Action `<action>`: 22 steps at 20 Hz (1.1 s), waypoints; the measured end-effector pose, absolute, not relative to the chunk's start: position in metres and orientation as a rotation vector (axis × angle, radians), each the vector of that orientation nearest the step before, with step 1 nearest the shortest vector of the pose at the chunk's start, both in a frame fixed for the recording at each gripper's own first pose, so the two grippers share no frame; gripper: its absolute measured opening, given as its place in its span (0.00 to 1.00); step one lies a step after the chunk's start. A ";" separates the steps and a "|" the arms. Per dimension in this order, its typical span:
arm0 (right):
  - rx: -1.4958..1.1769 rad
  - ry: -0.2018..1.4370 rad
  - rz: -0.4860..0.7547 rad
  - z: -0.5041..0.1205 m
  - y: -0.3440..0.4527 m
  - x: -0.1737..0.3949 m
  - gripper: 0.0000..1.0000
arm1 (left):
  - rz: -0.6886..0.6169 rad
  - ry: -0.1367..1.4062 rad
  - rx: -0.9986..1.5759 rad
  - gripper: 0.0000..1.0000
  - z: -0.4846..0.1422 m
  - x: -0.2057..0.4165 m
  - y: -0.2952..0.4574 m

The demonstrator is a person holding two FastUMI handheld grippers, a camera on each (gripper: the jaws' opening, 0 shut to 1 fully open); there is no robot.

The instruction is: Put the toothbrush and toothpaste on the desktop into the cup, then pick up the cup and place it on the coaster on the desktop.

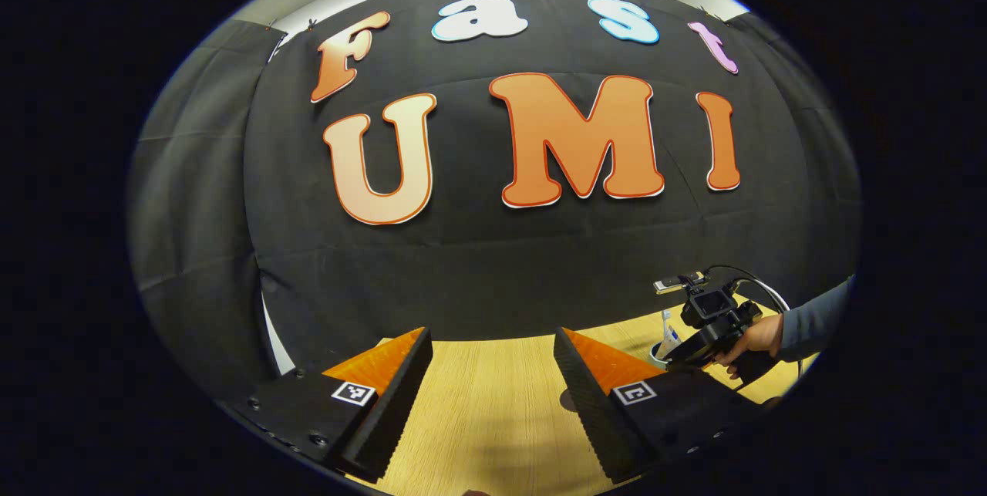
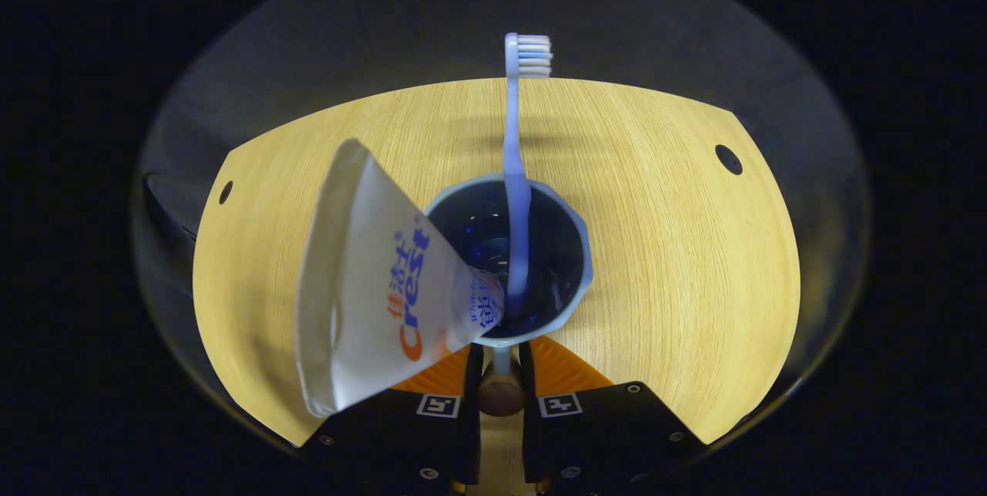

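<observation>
Seen from above in the right gripper view, a blue cup (image 2: 584, 249) stands on the wooden desktop (image 2: 694, 249). A light blue toothbrush (image 2: 514, 164) stands upright in it, bristles up. A white toothpaste tube (image 2: 370, 288) leans out over the cup's left rim. My right gripper (image 2: 500, 355) is shut on the cup's near wall, one finger inside and one outside. In the left gripper view, my left gripper (image 1: 493, 342) hangs open over bare wood at the desk's left. Far to its right, a hand holds the right gripper (image 1: 682, 357) at the cup (image 1: 657, 354), with the toothbrush (image 1: 668, 328) sticking up.
The desktop has small round holes (image 2: 729, 159) near its far corners, another hole (image 2: 225, 191) at the left. The black booth wall (image 1: 493, 264) rises just behind the desk. A grey sleeve (image 1: 817, 318) reaches in from the right.
</observation>
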State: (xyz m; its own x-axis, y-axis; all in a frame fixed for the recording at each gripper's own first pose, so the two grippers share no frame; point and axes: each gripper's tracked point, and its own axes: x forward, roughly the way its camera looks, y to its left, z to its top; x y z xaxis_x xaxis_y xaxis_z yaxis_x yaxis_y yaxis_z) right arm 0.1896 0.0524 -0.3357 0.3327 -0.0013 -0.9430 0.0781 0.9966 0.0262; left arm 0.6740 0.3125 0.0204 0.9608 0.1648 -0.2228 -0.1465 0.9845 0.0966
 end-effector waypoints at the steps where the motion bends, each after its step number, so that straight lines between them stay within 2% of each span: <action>1: 0.067 1.232 -0.050 -0.335 0.053 0.188 0.22 | 0.162 0.231 0.078 0.96 0.022 0.674 0.313; 12: 0.017 1.150 0.090 -0.307 0.106 0.207 0.20 | 0.162 0.199 0.072 0.96 0.037 0.657 0.313; 22: -0.074 1.153 0.193 -0.315 0.163 0.217 0.20 | 0.211 0.226 0.041 0.96 0.027 0.639 0.339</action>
State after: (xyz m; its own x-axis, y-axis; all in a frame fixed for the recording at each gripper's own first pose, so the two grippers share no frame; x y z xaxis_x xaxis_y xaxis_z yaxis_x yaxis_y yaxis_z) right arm 0.2174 0.1631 -0.3148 0.3911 0.1137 -0.9133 -0.1894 0.9810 0.0410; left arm 0.6386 0.3385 0.0269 0.9527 0.2119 -0.2180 -0.2027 0.9771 0.0639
